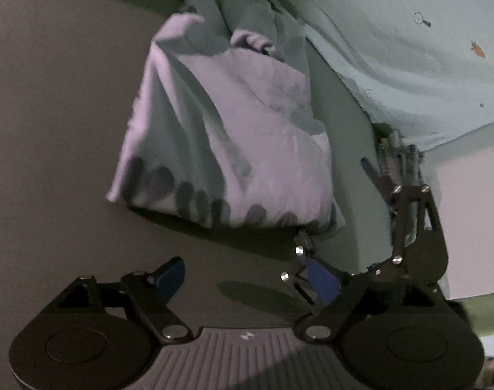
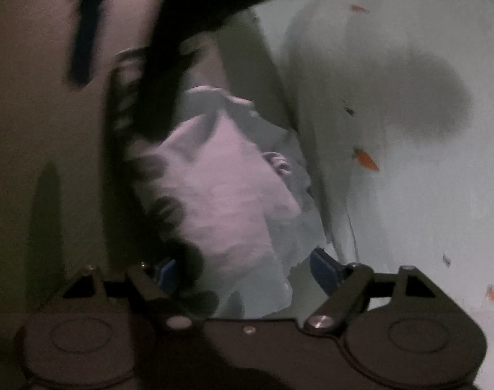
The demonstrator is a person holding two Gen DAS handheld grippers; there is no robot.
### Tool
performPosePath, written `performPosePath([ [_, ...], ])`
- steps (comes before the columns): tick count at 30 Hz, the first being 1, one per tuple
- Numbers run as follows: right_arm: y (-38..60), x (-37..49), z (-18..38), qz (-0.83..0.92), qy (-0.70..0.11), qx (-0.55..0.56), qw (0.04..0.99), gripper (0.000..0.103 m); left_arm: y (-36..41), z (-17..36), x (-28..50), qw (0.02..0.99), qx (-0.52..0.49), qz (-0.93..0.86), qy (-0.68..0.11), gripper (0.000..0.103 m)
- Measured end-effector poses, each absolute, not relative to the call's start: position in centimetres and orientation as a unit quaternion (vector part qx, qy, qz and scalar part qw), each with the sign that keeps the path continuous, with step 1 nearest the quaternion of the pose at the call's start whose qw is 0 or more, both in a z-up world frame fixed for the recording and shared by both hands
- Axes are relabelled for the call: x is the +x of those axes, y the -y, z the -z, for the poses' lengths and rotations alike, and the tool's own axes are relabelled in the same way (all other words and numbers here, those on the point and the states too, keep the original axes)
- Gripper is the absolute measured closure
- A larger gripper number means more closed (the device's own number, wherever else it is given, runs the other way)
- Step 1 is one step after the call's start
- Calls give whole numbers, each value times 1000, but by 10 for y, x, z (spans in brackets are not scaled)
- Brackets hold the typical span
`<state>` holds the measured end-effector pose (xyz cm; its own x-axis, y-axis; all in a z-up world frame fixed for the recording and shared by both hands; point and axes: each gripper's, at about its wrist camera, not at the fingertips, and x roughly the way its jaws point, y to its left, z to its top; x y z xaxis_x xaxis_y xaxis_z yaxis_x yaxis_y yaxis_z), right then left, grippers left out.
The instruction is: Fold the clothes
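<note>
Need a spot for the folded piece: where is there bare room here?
Bare brownish surface lies left of the white garment, up to the left tool. Right is crowded: the pale carrot-print cloth and the right tool.

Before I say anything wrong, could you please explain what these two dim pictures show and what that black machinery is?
There is no robot here. A person holds a two-finger gripper in each hand, and each gripper carries a fisheye camera looking along its blue-padded fingers. One picture is from the left gripper, the other from the right gripper. A pale garment with dark scallops along its hem lies bunched on a plain grey surface, beside a light sheet printed with carrots. Both grippers are open. The garment reaches between the right one's fingers, but nothing looks clamped.
</note>
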<state>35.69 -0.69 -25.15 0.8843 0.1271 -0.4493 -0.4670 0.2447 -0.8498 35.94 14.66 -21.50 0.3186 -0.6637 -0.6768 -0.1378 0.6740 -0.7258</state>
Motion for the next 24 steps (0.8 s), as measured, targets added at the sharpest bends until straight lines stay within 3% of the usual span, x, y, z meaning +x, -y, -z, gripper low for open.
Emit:
performPosePath([
  [6, 12, 366, 222, -153, -130, -532, 822, 20, -162, 254, 366, 630, -531, 181, -538, 15],
  [14, 14, 375, 208, -142, -130, -501, 844, 19, -194, 286, 380, 563, -680, 99, -459, 15],
  [24, 18, 375, 217, -150, -136, -493, 846, 20, -193, 277, 401, 557, -673, 64, -482, 20],
])
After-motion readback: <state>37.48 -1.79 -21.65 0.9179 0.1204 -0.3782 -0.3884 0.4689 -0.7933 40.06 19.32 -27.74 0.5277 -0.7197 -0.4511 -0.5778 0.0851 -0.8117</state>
